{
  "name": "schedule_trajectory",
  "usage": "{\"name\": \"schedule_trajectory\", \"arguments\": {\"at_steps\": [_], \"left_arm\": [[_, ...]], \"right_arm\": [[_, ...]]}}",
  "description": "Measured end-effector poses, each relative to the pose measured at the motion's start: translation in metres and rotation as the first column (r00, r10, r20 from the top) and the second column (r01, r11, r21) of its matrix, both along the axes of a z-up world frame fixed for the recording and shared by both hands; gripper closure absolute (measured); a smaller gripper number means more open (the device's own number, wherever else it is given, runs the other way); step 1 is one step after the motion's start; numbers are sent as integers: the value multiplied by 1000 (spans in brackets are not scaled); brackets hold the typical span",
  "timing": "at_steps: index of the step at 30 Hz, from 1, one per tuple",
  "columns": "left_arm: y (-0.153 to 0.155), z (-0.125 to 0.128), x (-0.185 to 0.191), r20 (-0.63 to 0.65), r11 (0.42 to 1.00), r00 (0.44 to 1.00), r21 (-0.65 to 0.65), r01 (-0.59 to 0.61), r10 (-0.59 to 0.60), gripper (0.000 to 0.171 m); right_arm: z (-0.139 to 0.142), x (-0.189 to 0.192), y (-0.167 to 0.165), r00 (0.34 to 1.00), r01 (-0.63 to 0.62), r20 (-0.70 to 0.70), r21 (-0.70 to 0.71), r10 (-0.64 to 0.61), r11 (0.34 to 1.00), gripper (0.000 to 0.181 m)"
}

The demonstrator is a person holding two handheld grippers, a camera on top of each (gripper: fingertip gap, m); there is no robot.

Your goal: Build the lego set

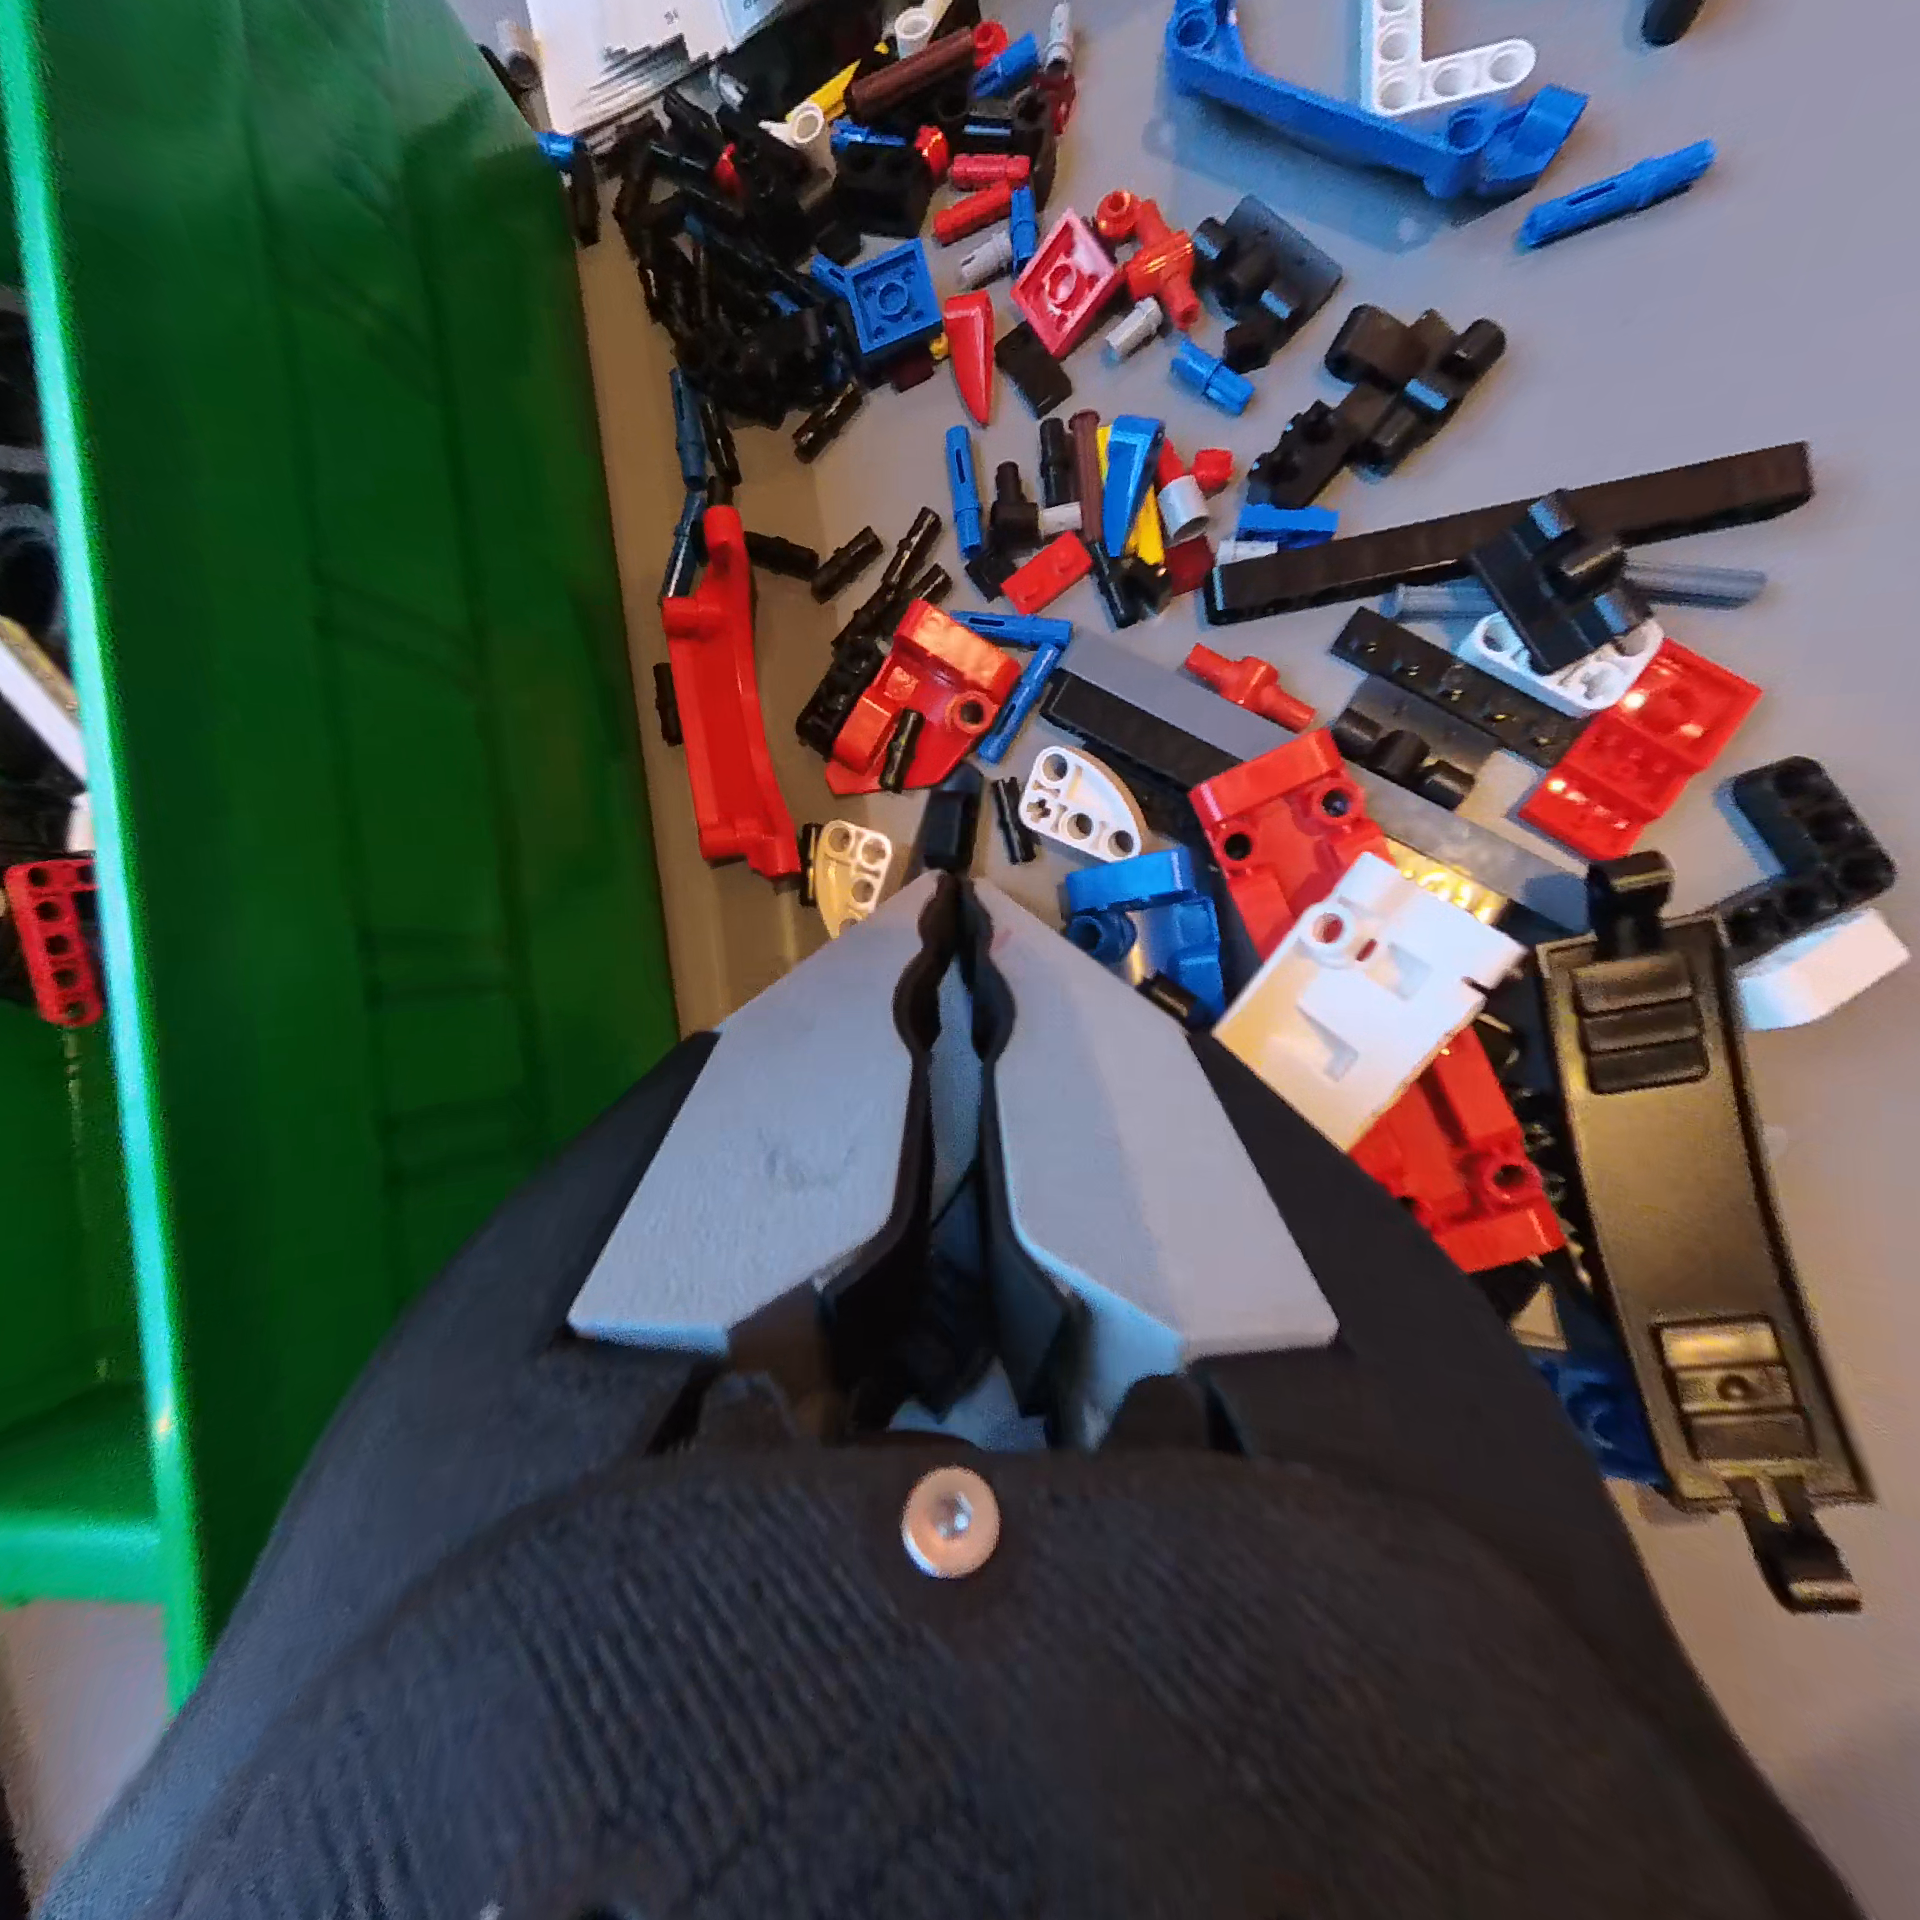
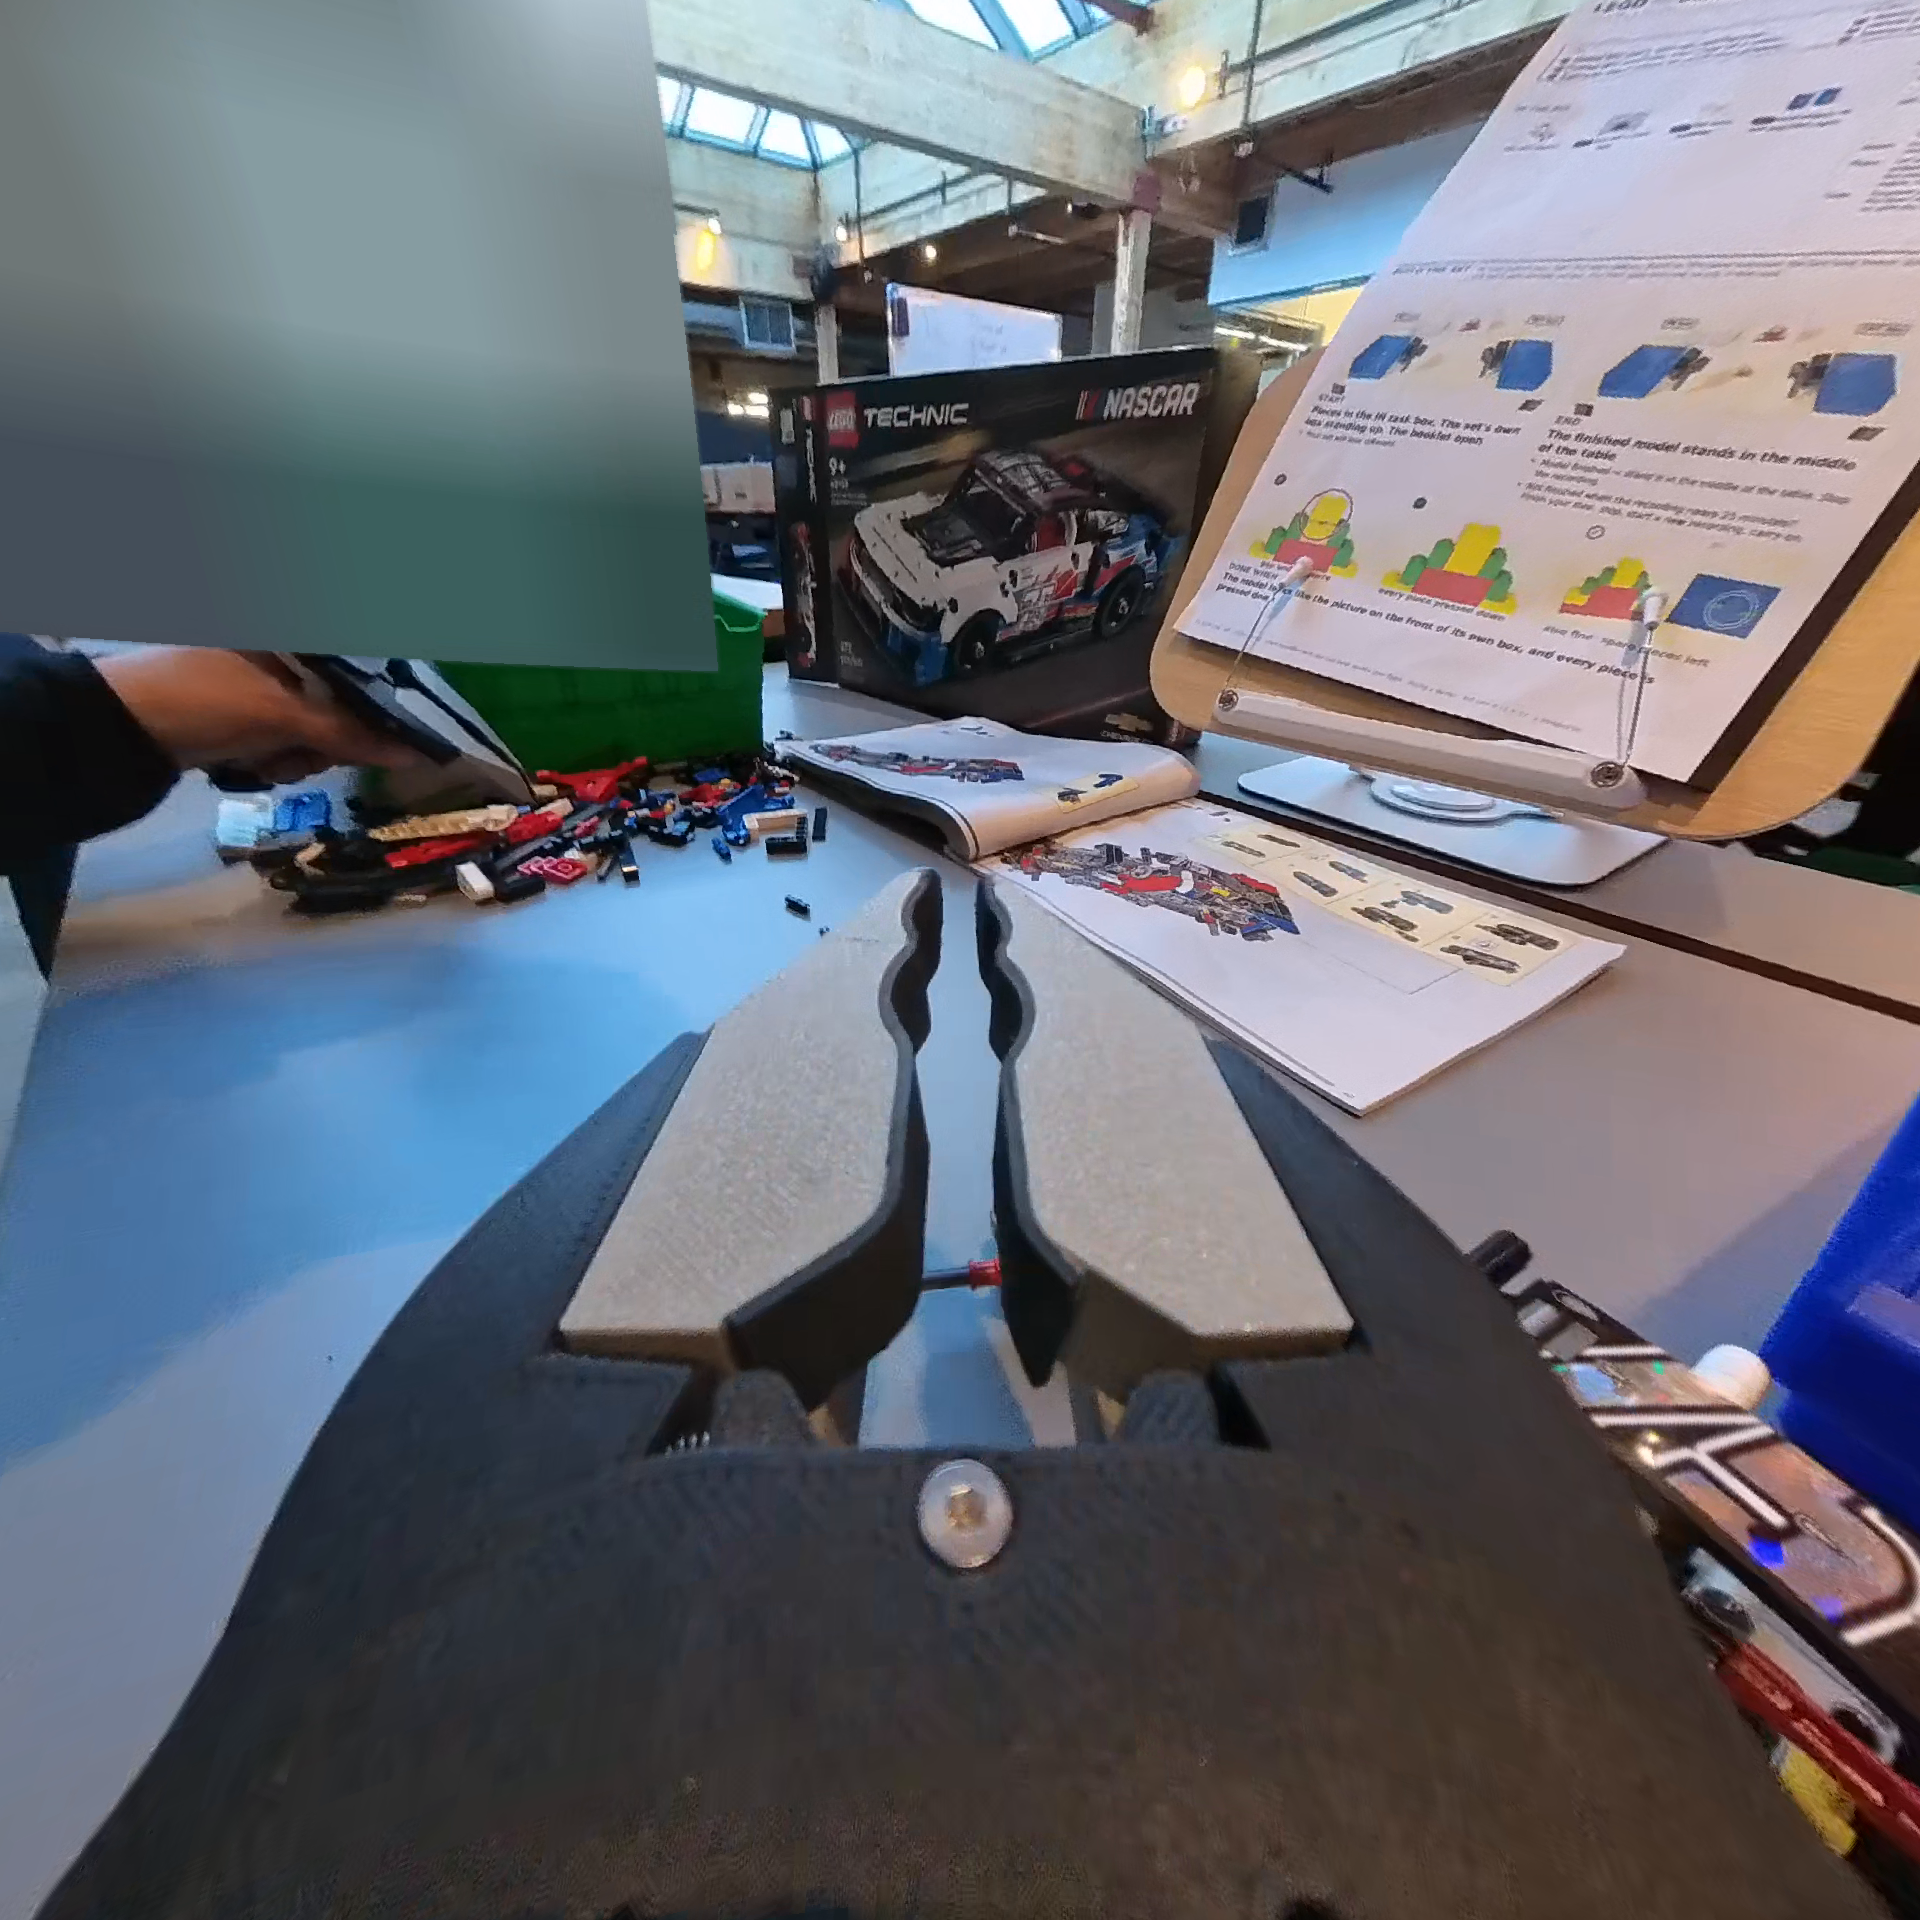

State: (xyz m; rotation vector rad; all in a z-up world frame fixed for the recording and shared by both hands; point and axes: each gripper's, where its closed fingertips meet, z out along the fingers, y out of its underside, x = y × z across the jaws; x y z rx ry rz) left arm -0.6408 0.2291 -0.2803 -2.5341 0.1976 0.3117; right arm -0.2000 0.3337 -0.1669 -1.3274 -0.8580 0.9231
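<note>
My left gripper (image 1: 951, 883) is over a pile of loose lego pieces (image 1: 1288, 821) on the grey table (image 1: 1766, 343). Its fingers are shut, and a small black piece (image 1: 948, 826) is pinched at their very tips. It also shows in the right wrist view (image 2: 532, 796), held by a hand and dipping into the pile (image 2: 520, 842). My right gripper (image 2: 958, 894) hovers above the table (image 2: 312, 1091) beside the open instruction booklet (image 2: 1299, 935). Its fingers are nearly together with nothing at the tips. A small red pin (image 2: 977, 1270) shows low between them; whether it is gripped is unclear.
A green bin (image 1: 343, 623) stands left of the pile. The set's box (image 2: 997, 540) stands at the back, with a sheet on a wooden stand (image 2: 1558, 416) to its right. A partly built model (image 2: 1714, 1475) and a blue box (image 2: 1860, 1299) are at the lower right. The gap from one gripper's tips to the other's is roughly 45 cm.
</note>
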Motion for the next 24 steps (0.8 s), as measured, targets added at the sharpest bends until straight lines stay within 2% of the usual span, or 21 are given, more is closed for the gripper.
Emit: {"name": "schedule_trajectory", "arguments": {"at_steps": [4, 6, 8, 10, 12, 14, 15, 17, 19, 24], "left_arm": [[-2, 20, 14, -57, 1000, 998, 28, -8, 10, 171], [6, 37, 46, -60, 996, 997, 78, 53, -48, 171], [21, 50, 102, 8, 980, 989, 135, 147, -150, 171], [38, 51, 184, 179, 941, 935, 204, 270, -307, 171], [47, 34, 248, 245, 908, 879, 198, 369, -410, 171], [50, 6, 279, 250, 899, 864, 140, 415, -438, 171], [50, -3, 291, 281, 899, 855, 124, 419, -437, 171], [47, -4, 307, 360, 901, 826, 155, 406, -434, 171], [43, -4, 310, 413, 912, 814, 148, 382, -408, 156], [28, 0, 311, 446, 915, 801, 144, 376, -399, 148]], "right_arm": [[6, 4, -4, 999, -18, -34, 9, 18, 1000, 179], [9, 6, -6, 998, -24, -51, 14, 25, 1000, 180], [11, 7, -7, 997, -33, -68, 9, 34, 999, 180], [11, 6, -8, 996, -50, -78, -2, 50, 999, 180], [11, 5, -9, 995, -60, -77, -5, 60, 998, 180], [10, 5, -11, 996, -61, -67, 0, 61, 998, 180], [10, 5, -13, 996, -63, -59, 5, 64, 998, 180], [8, 5, -16, 997, -66, -38, 14, 67, 998, 181], [7, 5, -17, 998, -61, -26, 22, 62, 998, 181], [-5, -6, -23, 993, -113, 40, -4, 113, 994, 181]]}}
